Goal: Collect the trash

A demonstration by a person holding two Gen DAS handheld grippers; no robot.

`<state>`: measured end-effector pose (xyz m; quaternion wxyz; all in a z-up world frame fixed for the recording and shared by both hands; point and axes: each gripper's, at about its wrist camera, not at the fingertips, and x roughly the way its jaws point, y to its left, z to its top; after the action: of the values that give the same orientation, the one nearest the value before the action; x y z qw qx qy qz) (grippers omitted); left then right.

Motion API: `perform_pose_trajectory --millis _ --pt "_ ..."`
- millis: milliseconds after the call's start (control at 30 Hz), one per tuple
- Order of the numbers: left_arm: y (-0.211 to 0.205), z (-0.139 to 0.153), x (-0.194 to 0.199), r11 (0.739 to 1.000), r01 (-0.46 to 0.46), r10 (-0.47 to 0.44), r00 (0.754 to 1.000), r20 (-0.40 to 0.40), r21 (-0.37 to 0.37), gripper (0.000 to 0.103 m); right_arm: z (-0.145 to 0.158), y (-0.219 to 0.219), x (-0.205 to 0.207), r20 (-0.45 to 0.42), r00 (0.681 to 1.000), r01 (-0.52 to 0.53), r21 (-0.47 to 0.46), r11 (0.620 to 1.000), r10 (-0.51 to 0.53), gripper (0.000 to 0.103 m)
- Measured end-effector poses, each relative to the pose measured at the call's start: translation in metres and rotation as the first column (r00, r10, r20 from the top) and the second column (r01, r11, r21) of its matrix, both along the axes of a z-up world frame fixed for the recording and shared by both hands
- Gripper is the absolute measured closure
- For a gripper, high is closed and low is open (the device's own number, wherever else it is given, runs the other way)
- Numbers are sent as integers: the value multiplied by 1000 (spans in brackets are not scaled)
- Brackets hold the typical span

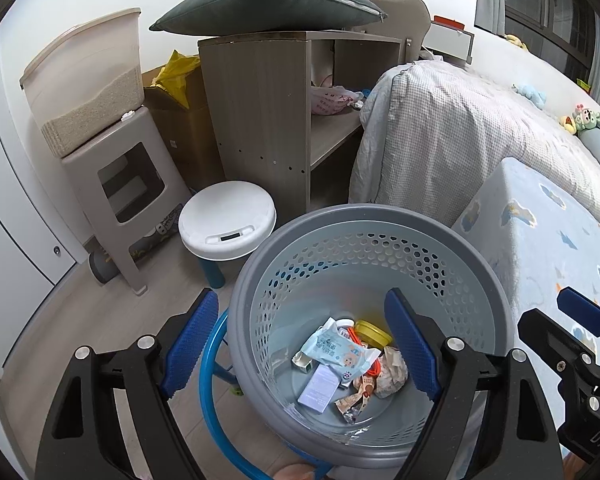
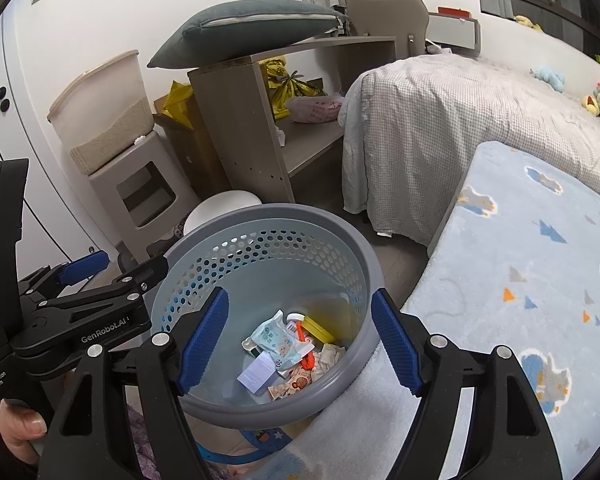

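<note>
Left view: the left gripper (image 1: 300, 344) hangs spread wide and empty over the grey basket (image 1: 452, 236), where the trash (image 1: 348, 364) lies at the bottom. Right view: the right gripper (image 2: 300, 340), equally wide and empty, points down into the basket (image 2: 356, 236)

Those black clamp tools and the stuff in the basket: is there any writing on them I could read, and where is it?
"GenRobot.AI" on the side of the left gripper.
"Data Acquisition System" on the same gripper's handle.
"DA", cut off at the edge, on the right gripper.
Print on the blue wipes pack in the basket: too small to read.
Print on the white box: blurred.
Red print on the pink bag: unreadable.
</note>
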<state>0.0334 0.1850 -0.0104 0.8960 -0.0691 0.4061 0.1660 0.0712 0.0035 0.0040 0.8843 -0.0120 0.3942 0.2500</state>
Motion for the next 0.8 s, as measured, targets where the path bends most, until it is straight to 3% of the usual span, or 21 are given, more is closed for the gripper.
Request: perform_pose_trajectory --millis 800 --pt "0 0 0 1000 0 0 1000 0 0 22 3 1 -3 3 1000 0 -2 1000 0 30"
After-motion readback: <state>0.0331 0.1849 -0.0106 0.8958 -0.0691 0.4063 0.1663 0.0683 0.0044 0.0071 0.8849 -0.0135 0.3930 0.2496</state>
